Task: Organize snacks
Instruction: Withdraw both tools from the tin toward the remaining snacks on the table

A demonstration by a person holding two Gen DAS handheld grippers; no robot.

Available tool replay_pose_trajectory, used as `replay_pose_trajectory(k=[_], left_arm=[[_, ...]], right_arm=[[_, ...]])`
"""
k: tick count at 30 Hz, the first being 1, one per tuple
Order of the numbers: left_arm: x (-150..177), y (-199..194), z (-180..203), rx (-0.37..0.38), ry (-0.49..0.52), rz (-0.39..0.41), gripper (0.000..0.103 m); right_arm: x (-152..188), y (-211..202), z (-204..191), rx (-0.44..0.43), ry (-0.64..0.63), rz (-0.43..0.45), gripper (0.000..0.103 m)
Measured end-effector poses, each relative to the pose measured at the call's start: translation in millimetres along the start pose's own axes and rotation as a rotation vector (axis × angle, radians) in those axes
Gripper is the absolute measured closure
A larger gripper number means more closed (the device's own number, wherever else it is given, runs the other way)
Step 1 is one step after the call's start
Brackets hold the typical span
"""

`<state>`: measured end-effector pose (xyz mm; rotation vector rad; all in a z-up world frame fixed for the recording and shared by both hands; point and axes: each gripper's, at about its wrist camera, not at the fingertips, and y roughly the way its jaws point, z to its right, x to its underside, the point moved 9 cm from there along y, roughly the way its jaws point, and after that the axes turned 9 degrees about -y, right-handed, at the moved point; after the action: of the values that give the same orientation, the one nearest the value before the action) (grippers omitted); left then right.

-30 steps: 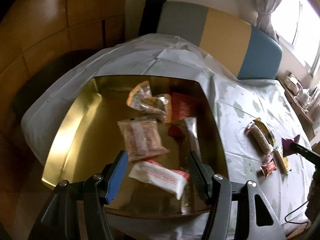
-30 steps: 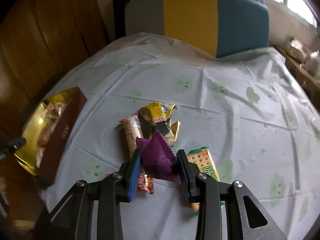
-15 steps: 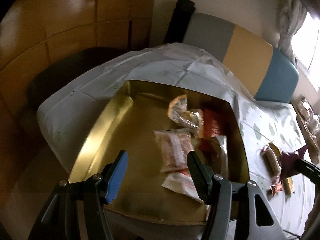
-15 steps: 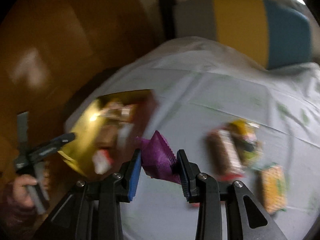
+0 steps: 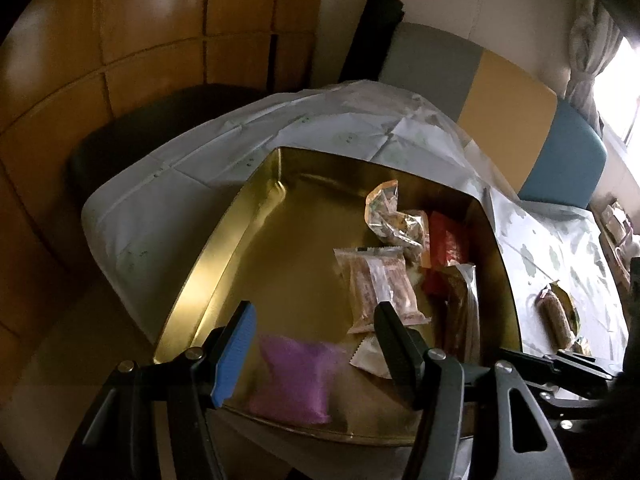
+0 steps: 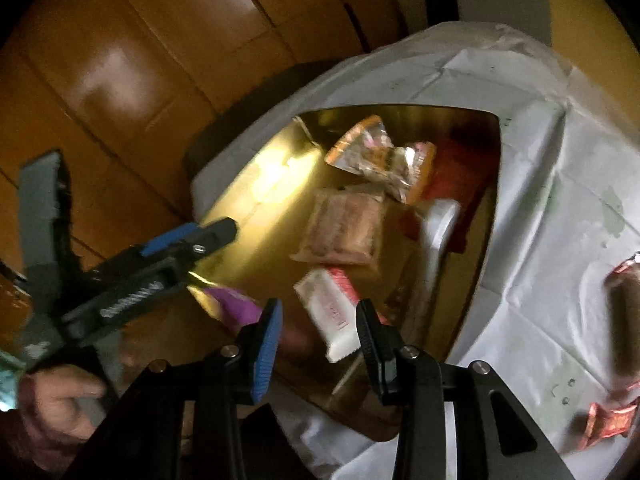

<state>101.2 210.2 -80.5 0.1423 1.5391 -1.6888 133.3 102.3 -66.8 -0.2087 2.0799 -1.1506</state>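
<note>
Gold tray (image 5: 224,240) holds the purple packet (image 5: 292,380) under both grippers' open, empty jaws.

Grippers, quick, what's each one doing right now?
Left gripper: open, holding nothing.
Right gripper: open, holding nothing; the purple packet lies in the gold tin.

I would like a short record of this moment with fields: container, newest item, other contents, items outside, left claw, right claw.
container: gold tray on the white tablecloth
newest item: purple packet lying in the tray's near corner
other contents: several wrapped snacks, among them a pink biscuit pack
items outside: brown snack bar on the cloth
left claw: open, empty
right claw: open, empty
</note>
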Motion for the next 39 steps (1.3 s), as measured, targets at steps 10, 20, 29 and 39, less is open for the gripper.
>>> replay_pose_trajectory(k=[10,20,29,39], left_arm=[[7.8,-4.5,18.7,0.004,0.061,0.003,0.041],[13.8,-15.1,41.5,0.015,0.138,0.021,0.041],[23.8,-20.6,64.4,0.034,0.198,0.02,0.041],[37.1,-27.9,93.7,0.064,0.278,0.023,0.041]], right_arm=[[4.9,-35.0,23.4,0.115,-0.037,0.059,0.064],[19.9,-85.2,59.9,0.238,-0.024,0.119,0.055],[51.5,-120.6,112.0,0.353,0.045,0.114,0.046],[86.0,-173.8,173.8,0.496,0.113,0.095,0.034]])
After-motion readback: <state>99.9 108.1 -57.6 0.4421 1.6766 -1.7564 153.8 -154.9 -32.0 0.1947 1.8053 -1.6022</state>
